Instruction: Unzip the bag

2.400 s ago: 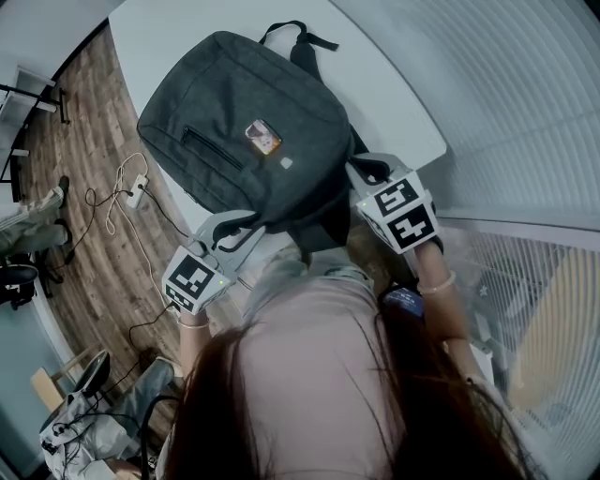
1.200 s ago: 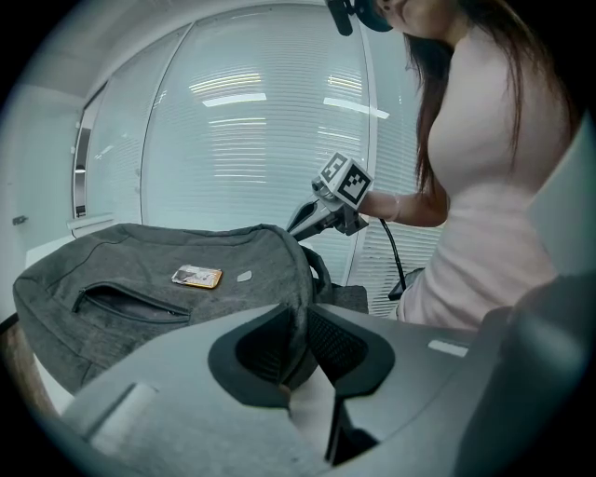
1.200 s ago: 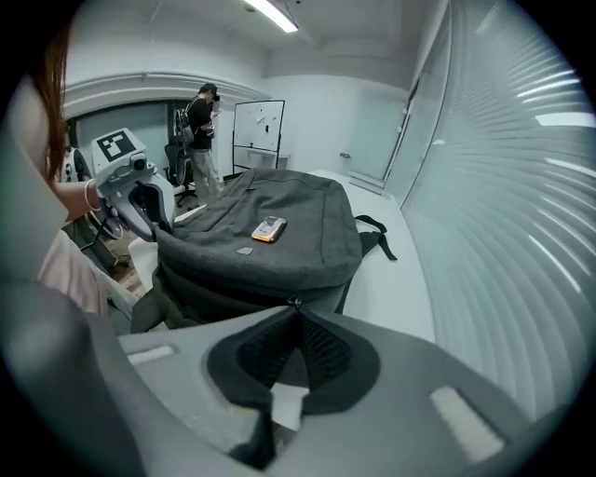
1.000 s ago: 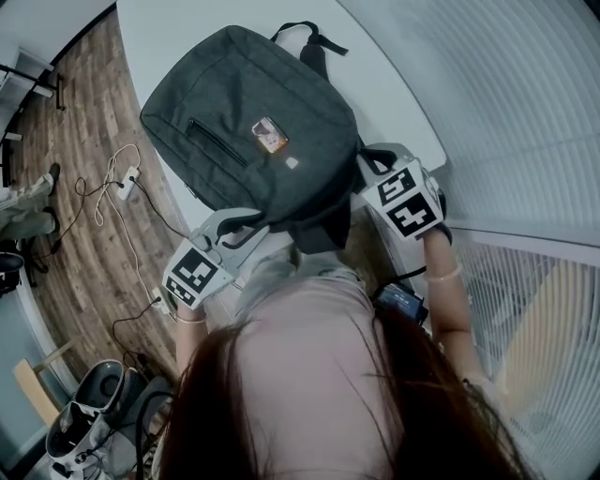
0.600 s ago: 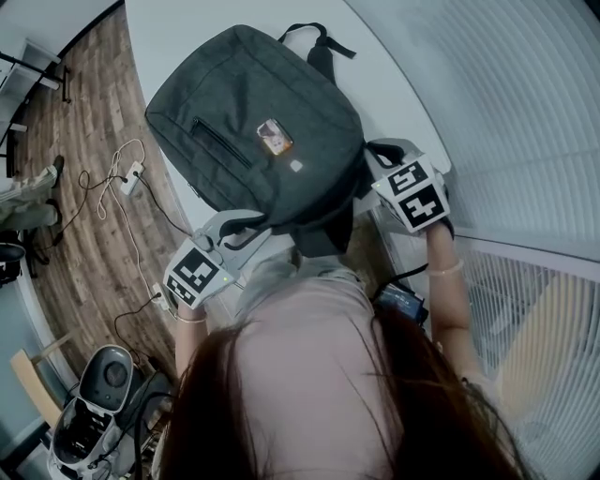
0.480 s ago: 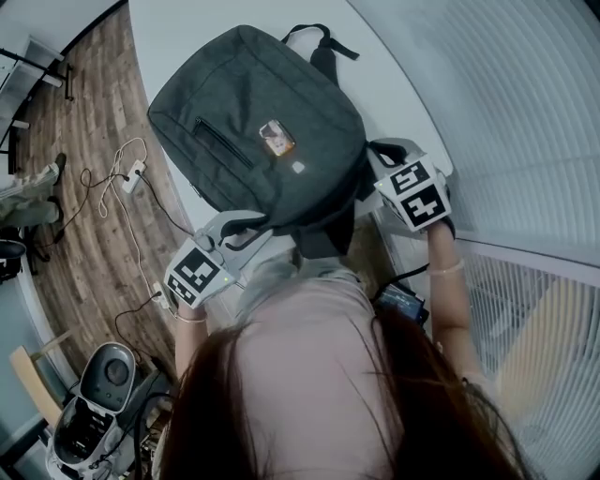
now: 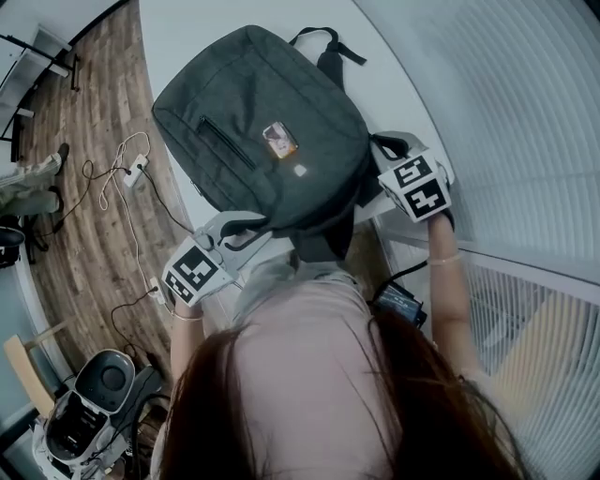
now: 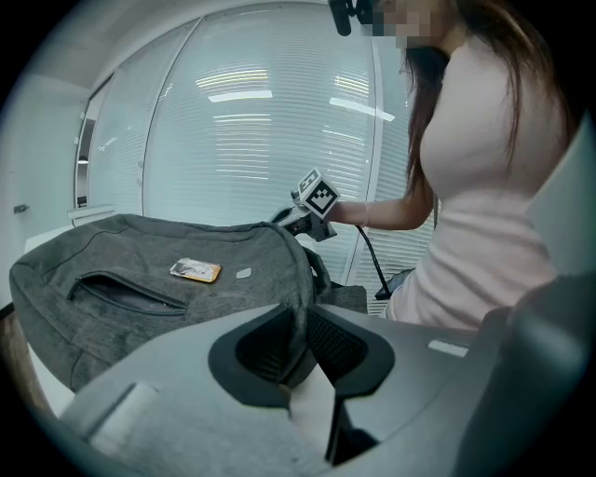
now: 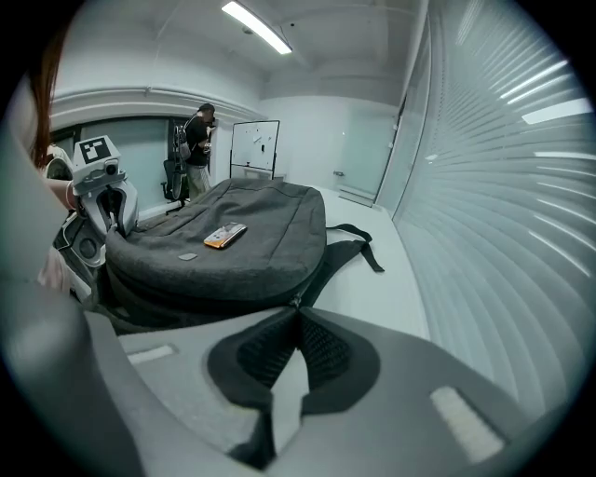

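Observation:
A dark grey backpack (image 7: 258,122) lies flat on the white table, with an orange tag (image 7: 280,140) on its front. My left gripper (image 7: 246,228) is shut on the fabric of the bag's near edge (image 8: 300,312), which runs in between its pads. My right gripper (image 7: 382,155) sits at the bag's right side and is shut on the zipper pull (image 9: 294,300). In the right gripper view a dark open gap (image 9: 177,293) runs along the bag's near side under the top panel. My left gripper (image 9: 98,186) also shows at the left of that view.
The table's (image 7: 187,28) left edge drops to a wooden floor with cables (image 7: 122,178). Window blinds (image 7: 525,112) close off the right side. The bag's straps (image 7: 323,47) trail at its far end. A person (image 9: 198,140) stands far back in the room.
My right gripper has slid along the bag's right side, away from my body, with the zipper pull in it. The left gripper has held still on the bag's edge.

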`<state>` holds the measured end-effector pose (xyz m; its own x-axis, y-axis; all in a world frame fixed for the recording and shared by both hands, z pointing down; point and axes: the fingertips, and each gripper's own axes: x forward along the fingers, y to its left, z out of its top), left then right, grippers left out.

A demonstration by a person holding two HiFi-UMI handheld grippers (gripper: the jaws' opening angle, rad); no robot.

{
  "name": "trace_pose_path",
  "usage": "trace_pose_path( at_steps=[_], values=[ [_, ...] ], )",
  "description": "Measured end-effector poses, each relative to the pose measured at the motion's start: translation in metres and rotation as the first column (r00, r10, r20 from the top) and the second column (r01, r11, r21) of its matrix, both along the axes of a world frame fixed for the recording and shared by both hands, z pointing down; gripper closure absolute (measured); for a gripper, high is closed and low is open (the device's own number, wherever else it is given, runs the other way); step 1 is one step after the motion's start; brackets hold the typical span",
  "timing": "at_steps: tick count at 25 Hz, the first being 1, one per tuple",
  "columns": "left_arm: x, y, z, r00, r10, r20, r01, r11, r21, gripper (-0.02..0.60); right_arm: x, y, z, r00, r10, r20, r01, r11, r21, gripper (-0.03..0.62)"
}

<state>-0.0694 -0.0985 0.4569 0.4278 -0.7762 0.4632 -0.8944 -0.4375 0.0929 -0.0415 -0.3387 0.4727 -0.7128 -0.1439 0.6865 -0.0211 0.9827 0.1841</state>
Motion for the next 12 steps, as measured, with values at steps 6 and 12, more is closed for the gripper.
trace_pose_path(
  at_steps=[6, 12],
  values=[
    [0.0, -0.001, 0.002, 1.0, -0.002, -0.011, 0.002, 1.0, -0.004, 0.512, -0.009, -0.01, 0.002, 1.0, -0.011, 0.027, 0.011, 1.0, 0.018, 0.585],
    [-0.019, 0.015, -0.008, 1.0, 0.022, -0.018, -0.023, 1.0, -0.018, 0.514, -0.037, 0.002, -0.012, 1.0, -0.009, 0.027, 0.008, 0.999, 0.051, 0.585]
  ],
)
